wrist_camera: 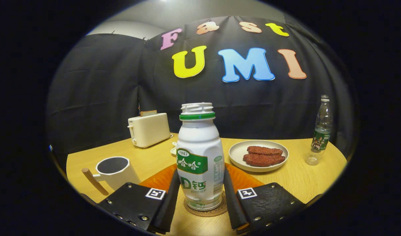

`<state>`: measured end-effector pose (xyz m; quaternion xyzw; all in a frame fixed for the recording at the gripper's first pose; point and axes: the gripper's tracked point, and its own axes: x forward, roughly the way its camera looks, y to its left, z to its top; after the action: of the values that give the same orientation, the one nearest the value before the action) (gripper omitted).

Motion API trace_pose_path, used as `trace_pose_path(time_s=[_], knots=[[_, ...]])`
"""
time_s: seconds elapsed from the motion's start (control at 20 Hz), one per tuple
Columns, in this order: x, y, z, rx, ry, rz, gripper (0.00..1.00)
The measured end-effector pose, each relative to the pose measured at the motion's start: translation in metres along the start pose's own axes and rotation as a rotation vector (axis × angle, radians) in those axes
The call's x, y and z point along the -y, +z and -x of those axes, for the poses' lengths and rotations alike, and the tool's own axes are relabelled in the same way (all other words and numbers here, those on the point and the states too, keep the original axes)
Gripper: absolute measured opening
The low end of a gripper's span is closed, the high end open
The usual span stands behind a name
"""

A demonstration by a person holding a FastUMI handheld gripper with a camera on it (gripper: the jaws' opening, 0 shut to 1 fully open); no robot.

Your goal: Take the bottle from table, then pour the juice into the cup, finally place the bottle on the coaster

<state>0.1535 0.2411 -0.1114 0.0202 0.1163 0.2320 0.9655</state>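
In the gripper view the gripper (pixel 200 200) is clamped on the bottle (pixel 200 160), both fingers (pixel 170 200) pressing its sides at lower centre. The bottle stands upright, cap off, on the round coaster (pixel 205 209). The cup (pixel 116 170) sits lower left, near an orange mat (pixel 159 178). A toaster (pixel 149 129) stands behind, a plate (pixel 258 154) to the right, and a clear water bottle (pixel 321 131) at far right.

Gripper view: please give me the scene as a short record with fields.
bottle: white bottle, upright on the coaster, cap off
gripper: gripper, a finger against each side of the bottle
cup: white cup, left of the bottle, wooden handle
behind bottle: orange mat
plate: plate with two brown slices
far items: toaster, clear water bottle
surface: wooden table
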Motion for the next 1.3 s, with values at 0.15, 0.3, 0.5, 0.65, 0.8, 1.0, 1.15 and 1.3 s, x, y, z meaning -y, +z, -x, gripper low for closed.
trace_pose_path(time_s=[0.15, 0.3, 0.5, 0.65, 0.8, 1.0, 1.15, 1.3], knots=[[-0.0015, -0.0010, 0.0014, 0.014, 0.001, 0.017, 0.66], [-0.0024, -0.0025, 0.0030, 0.032, -0.004, 0.024, 0.66], [-0.0035, -0.0032, 0.0028, 0.045, -0.008, 0.027, 0.66], [-0.0043, -0.0027, 0.0032, 0.050, -0.010, 0.029, 0.66], [-0.0045, -0.0031, 0.0020, 0.057, -0.012, 0.029, 0.66], [-0.0060, -0.0035, 0.0020, 0.067, -0.014, 0.038, 0.67], [-0.0074, -0.0028, 0.0007, 0.065, -0.016, 0.039, 0.70], [-0.0097, -0.0067, -0.0004, 0.049, -0.019, 0.062, 0.73]])
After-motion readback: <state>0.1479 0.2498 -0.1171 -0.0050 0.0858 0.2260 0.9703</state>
